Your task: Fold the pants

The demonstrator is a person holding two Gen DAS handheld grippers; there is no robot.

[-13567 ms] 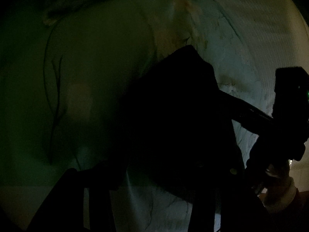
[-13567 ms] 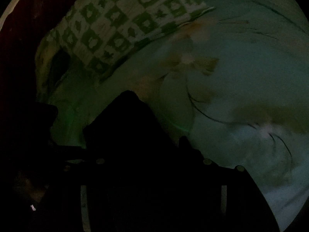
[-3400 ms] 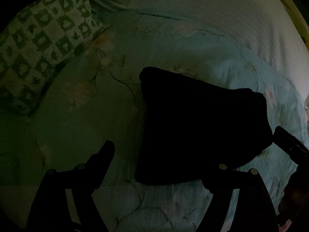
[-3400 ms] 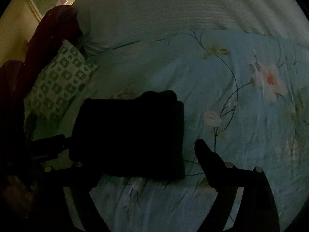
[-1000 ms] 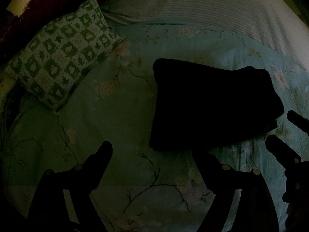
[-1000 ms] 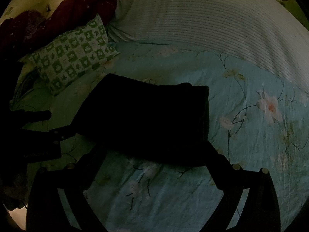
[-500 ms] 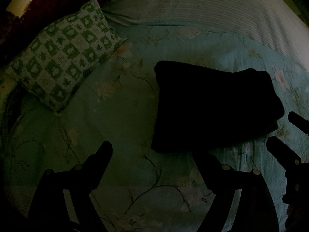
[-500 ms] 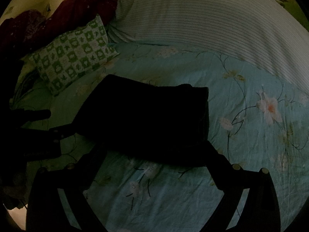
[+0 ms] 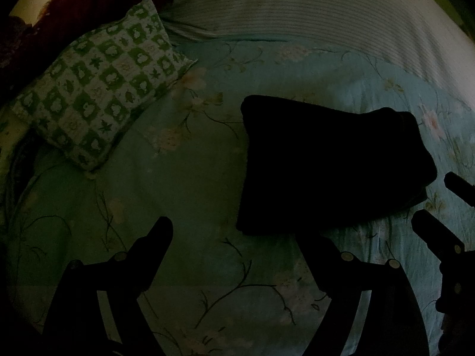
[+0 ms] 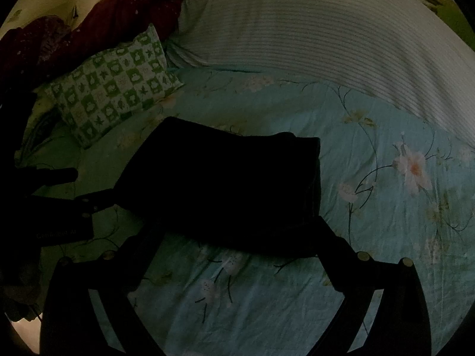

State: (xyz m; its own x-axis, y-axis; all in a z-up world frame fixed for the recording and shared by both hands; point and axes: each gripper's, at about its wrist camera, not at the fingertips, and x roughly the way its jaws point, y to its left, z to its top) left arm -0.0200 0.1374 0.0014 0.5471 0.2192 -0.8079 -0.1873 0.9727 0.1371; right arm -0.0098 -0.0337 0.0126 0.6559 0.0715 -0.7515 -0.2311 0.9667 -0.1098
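Since a second ago, barely any shift — both views steady. Pants [image 9: 332, 163] folded into a dark block on the bed [image 9: 193, 207]. Left gripper [image 9: 237, 234] and right gripper [image 10: 237, 225] spread, holding nothing. Risk: snagging the near edge, undoing the fold.

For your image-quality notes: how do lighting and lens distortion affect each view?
Left wrist view: very dim, the pants a featureless black mass; fisheye bends the striped pillow. Right wrist view: slightly brighter, sheet flowers readable, edges curved and vignetted.
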